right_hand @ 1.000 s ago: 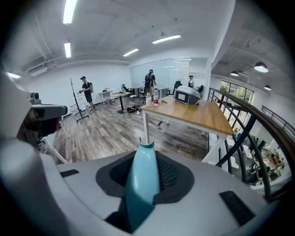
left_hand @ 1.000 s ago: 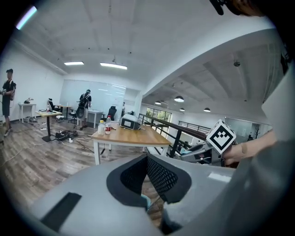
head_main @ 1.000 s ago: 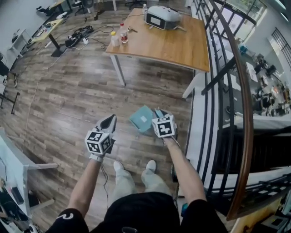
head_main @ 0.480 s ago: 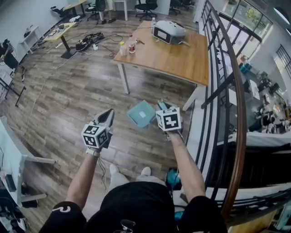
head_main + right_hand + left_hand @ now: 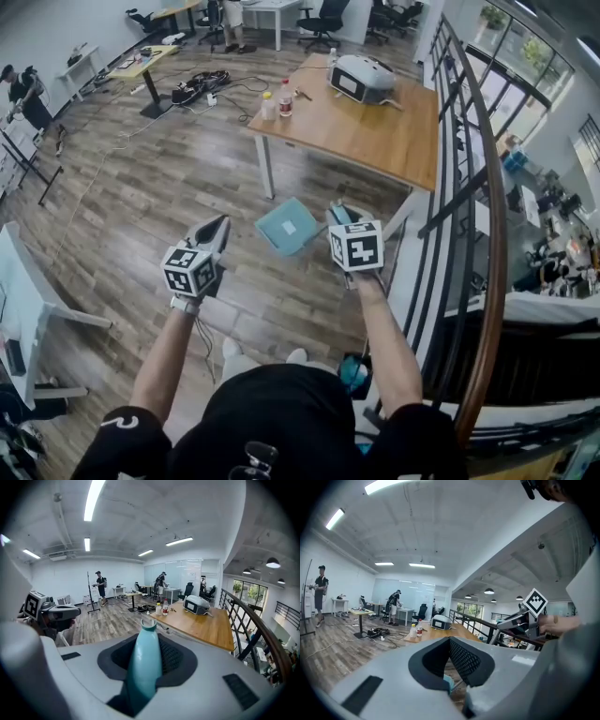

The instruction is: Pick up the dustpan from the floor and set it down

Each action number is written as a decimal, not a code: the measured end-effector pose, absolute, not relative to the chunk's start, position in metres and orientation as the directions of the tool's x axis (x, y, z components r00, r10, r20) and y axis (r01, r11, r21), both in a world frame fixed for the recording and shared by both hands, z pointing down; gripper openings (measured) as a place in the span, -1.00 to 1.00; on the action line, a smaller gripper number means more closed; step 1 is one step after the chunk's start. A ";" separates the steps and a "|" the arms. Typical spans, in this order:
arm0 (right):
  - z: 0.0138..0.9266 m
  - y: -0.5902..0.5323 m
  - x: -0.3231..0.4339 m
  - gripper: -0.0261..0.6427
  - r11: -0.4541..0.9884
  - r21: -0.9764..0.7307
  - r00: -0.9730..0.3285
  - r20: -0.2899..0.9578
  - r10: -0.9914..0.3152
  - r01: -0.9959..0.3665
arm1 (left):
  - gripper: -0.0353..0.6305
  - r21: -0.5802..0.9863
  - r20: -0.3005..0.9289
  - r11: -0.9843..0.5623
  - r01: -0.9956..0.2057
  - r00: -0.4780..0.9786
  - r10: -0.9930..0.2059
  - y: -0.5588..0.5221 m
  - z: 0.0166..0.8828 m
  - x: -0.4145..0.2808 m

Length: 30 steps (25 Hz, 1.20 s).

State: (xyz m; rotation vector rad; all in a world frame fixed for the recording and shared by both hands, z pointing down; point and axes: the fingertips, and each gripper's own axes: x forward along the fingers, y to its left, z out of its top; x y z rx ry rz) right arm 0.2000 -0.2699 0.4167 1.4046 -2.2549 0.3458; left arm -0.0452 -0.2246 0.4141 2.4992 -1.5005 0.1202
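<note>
Two bare forearms stretch forward from the person's body. The left forearm (image 5: 167, 361) angles slightly inward, and the right forearm (image 5: 382, 328) runs almost straight ahead beside the dark metal railing with a wooden handrail (image 5: 494, 244). Each ends in a grey tool topped by a cube of black-and-white square markers.

The right gripper (image 5: 339, 214) tips somewhat downward. Its tongs pinch the rounded handle (image 5: 145, 667) of the teal plastic dustpan (image 5: 289, 227). In the right gripper view the handle runs up between the dark pads, and its open end pokes out past their tips.

The dustpan's square pan hangs in the air above the wood-plank floor (image 5: 141, 206). It sits just left of the right gripper, between the two tools, and short of the near edge of the light wooden surface (image 5: 384, 141). Where the pan joins the handle is, I think, hidden behind the right gripper in the head view.

The left gripper (image 5: 220, 225) is held nearly level, beside the pan's left corner and apart from it. Its tongs are pressed together at the tips with nothing between them.

On the surface stand a grey-and-white boxy machine (image 5: 364, 79) and two small bottles (image 5: 284, 97).
</note>
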 end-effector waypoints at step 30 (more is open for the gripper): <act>0.419 -0.263 0.190 -0.64 0.468 0.024 -0.390 0.516 -0.763 -0.884 | -0.90 0.119 0.193 -0.471 -0.874 0.486 -0.853 -0.216 0.416 -0.036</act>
